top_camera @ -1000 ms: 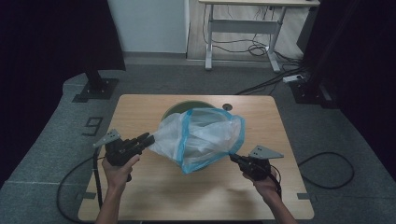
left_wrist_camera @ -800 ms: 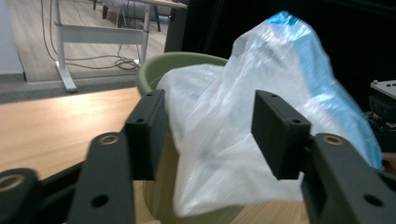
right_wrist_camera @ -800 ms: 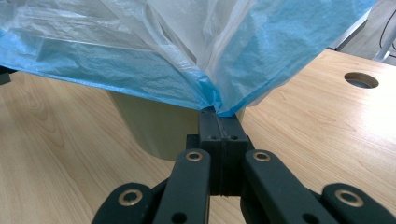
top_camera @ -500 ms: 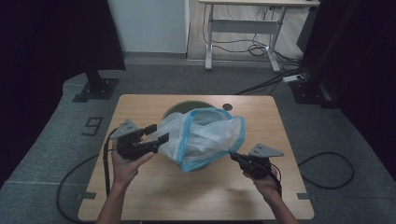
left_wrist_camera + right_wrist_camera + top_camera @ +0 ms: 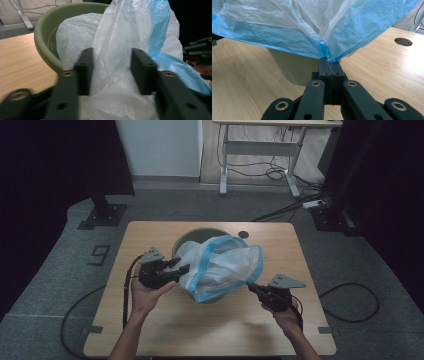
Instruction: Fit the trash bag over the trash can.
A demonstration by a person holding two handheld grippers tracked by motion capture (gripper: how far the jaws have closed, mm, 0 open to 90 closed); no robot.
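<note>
While the translucent white plastic bag with a blue rim (image 5: pixel 220 267) hangs stretched over the round olive-green plastic bin (image 5: pixel 187 239) at the centre of the high view, the two grippers work its opposite edges. The right gripper (image 5: pixel 329 62), low and right of centre in the high view, has its jaws pressed together on a pinch of the bag's blue rim, which fans upward from the jaw tips in the right gripper view. The left gripper (image 5: pixel 112 65), left of centre in the high view, has its jaws spread wide, with crumpled white bag film lying between them. The bin stands on the light wooden table (image 5: pixel 150 327), whose top has a round hole (image 5: pixel 403 41) near the far edge.
</note>
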